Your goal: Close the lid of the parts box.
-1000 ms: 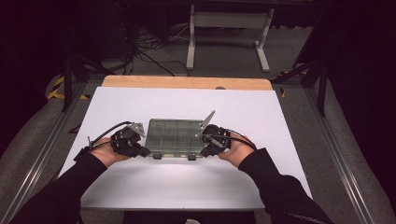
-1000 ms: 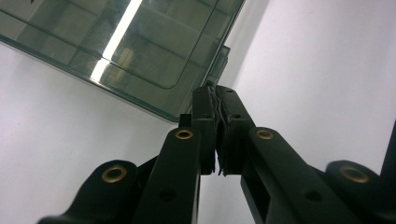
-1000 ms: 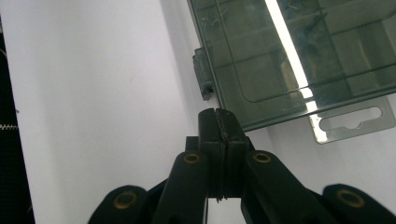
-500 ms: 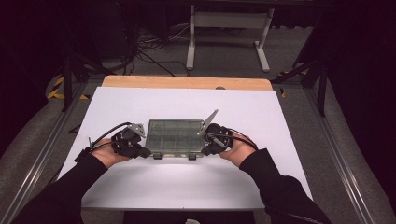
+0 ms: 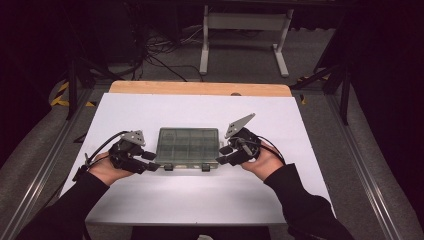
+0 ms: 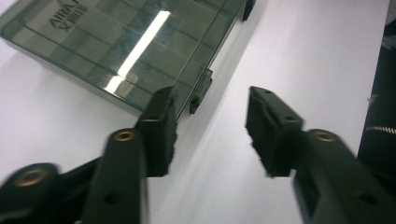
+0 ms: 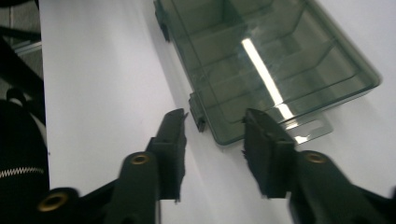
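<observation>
Box point(image 5: 188, 146) lies shut mid-table. Left gripper point(image 5: 150, 161) at its near-left corner, right gripper point(image 5: 223, 154) at near-right; both jaws just opened, spread, gripping nothing, front latches point(image 6: 200, 91) just ahead of the tips

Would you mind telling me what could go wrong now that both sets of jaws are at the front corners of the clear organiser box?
1. The left gripper and right gripper have just been opening, jaws gaping beside the box's latches; a latch left half open might keep the lid shut.
2. The organiser box lies loose on the smooth white table; an uneven push could slide or twist it.
</observation>
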Action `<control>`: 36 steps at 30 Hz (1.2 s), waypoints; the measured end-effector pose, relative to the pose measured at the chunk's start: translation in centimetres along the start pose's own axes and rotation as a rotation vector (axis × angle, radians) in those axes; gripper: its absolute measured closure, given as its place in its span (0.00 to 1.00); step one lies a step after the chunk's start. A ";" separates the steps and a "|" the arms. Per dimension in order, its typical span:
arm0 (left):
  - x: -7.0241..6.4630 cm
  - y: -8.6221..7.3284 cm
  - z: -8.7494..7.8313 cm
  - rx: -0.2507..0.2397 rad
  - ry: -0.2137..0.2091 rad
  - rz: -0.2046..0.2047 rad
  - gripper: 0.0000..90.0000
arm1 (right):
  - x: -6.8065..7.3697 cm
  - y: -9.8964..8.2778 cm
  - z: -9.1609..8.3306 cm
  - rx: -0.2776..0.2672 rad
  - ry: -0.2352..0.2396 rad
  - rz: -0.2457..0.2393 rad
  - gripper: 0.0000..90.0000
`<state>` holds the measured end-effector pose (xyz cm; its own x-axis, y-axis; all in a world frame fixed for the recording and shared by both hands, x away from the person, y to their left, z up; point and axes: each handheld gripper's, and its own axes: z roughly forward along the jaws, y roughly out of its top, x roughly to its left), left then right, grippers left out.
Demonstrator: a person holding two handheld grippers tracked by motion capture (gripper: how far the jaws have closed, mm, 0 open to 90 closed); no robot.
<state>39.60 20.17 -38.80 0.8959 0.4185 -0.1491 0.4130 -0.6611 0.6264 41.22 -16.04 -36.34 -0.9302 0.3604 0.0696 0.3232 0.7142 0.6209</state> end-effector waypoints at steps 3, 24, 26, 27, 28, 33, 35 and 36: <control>-0.1 -0.6 -0.6 -0.052 0.003 -0.028 0.46 | 0.2 -0.5 -1.0 -0.075 -0.042 0.007 0.49; -0.7 -5.0 -2.3 -0.404 0.028 -0.141 0.11 | 1.2 -5.8 -5.1 -0.394 -0.228 0.065 0.04; -0.8 -5.3 -2.3 -0.427 0.048 -0.136 0.09 | 1.4 -6.4 -5.3 -0.412 -0.244 0.068 0.02; -0.8 -5.4 -2.2 -0.435 0.052 -0.135 0.09 | 1.4 -6.6 -5.3 -0.420 -0.249 0.070 0.02; -0.9 -5.5 -2.2 -0.447 0.061 -0.137 0.08 | 1.5 -6.8 -5.3 -0.428 -0.254 0.072 0.02; -1.0 -6.2 -2.0 -0.470 0.069 -0.129 0.05 | 1.5 -8.0 -5.4 -0.472 -0.283 0.076 0.00; -1.0 -6.5 -1.9 -0.485 0.067 -0.130 0.05 | 1.5 -8.7 -5.4 -0.494 -0.291 0.069 0.00; -1.0 -6.8 -1.9 -0.502 0.073 -0.136 0.04 | 1.5 -9.2 -5.2 -0.499 -0.292 0.073 0.00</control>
<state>35.60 25.41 -41.49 0.8185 0.5338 -0.2124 0.3796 -0.2249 0.8974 35.91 -25.17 -37.88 -0.7995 0.5988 -0.0482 0.1973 0.3375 0.9204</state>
